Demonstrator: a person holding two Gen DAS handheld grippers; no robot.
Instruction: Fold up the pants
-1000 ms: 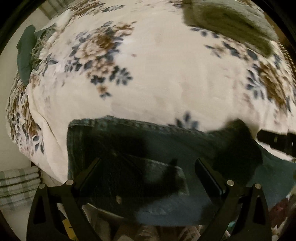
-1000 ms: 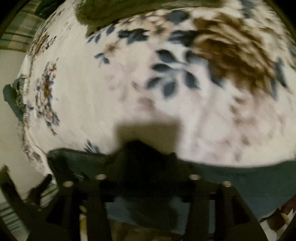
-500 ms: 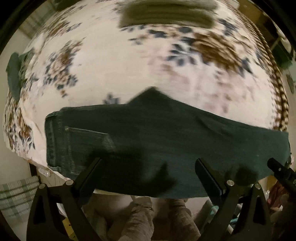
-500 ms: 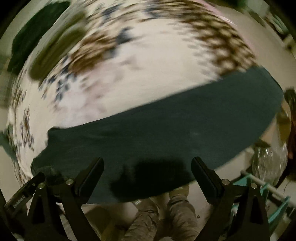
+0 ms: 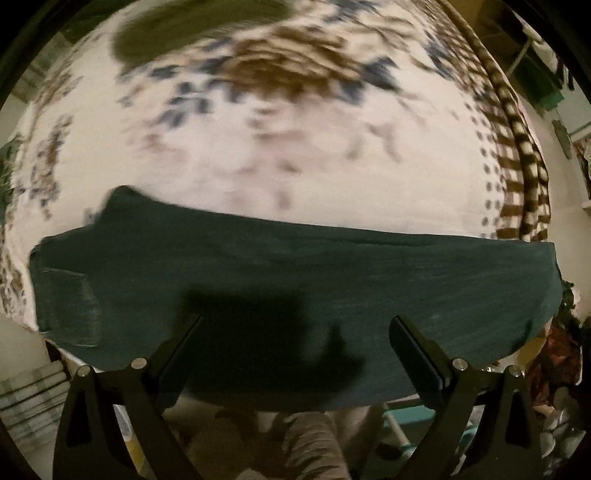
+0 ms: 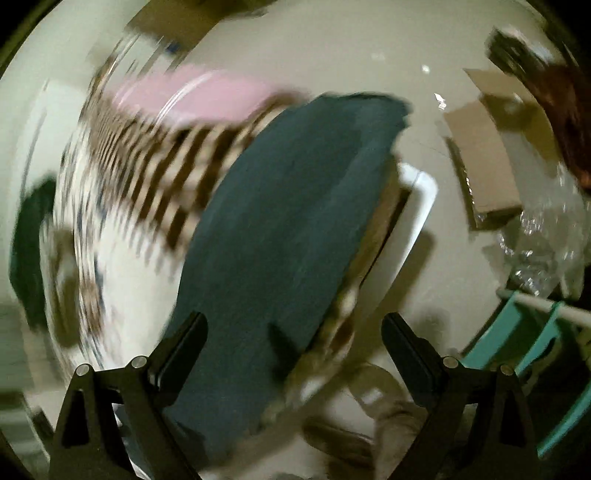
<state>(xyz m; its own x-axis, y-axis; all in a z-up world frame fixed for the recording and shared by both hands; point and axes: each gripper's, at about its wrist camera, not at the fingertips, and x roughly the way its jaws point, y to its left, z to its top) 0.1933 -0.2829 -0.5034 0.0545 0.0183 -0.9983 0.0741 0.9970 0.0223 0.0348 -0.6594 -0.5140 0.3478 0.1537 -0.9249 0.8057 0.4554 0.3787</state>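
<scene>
Pants (image 5: 295, 280) lie flat along the near edge of the flowered bed (image 5: 295, 158); left gripper (image 5: 295, 354) and right gripper (image 6: 293, 354) fingers spread wide, empty.

Bed (image 5: 295, 177) under floral spread; dark teal pants (image 5: 295, 280) flat along near edge, olive cloth (image 5: 192, 29) at far side.
</scene>
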